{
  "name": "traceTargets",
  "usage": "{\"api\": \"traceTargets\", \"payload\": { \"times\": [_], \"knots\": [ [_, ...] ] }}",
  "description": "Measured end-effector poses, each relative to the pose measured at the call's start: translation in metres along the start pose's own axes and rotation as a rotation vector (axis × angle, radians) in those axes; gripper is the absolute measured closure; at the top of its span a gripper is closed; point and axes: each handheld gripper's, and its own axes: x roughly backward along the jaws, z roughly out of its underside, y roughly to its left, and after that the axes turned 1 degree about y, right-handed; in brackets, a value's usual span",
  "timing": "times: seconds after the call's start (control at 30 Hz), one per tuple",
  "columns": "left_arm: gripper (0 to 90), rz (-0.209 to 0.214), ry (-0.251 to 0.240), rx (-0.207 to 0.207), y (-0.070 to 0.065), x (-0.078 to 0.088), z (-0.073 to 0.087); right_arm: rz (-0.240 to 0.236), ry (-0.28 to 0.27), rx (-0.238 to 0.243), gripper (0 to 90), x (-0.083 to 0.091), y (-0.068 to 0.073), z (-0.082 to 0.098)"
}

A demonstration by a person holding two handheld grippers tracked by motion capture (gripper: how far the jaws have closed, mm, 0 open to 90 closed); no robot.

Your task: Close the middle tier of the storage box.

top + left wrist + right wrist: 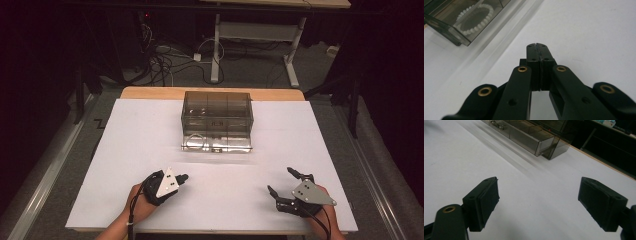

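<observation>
Near the front edge of the counter [125, 200], the left gripper [183, 177] has its fingers [537, 53] pressed together with nothing between them. The right gripper [282, 181] has its fingers [486, 200] wide apart. Farther back, toward the far edge, sits a clear box [217, 117] with a white bead bracelet [475, 21] inside

A smoky transparent drawer box [217, 114] stands upright at the far middle of the white tabletop [125, 150]. Its lowest drawer [216, 143] is pulled out toward the near side. A white bead bracelet [475, 18] lies inside a compartment.
</observation>
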Motion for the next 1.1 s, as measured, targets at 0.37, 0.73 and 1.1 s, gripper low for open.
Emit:
{"api": "traceTargets", "payload": {
  "times": [0.37, 0.73, 1.1],
  "knots": [
    [87.8, -0.010, -0.003, -0.017, 0.013, -0.017, -0.034, -0.006, -0.007, 0.009, 17.6, 0.002, 0.002, -0.001],
    [87.8, -0.032, 0.019, -0.027, 0.021, -0.049, -0.052, 0.005, -0.006, 0.004, 17.6, 0.009, 0.004, 0.001],
    [87.8, -0.054, 0.043, -0.023, 0.030, -0.064, -0.057, 0.005, -0.007, 0.006, 17.6, 0.011, 0.005, 0.001]
  ]
}}
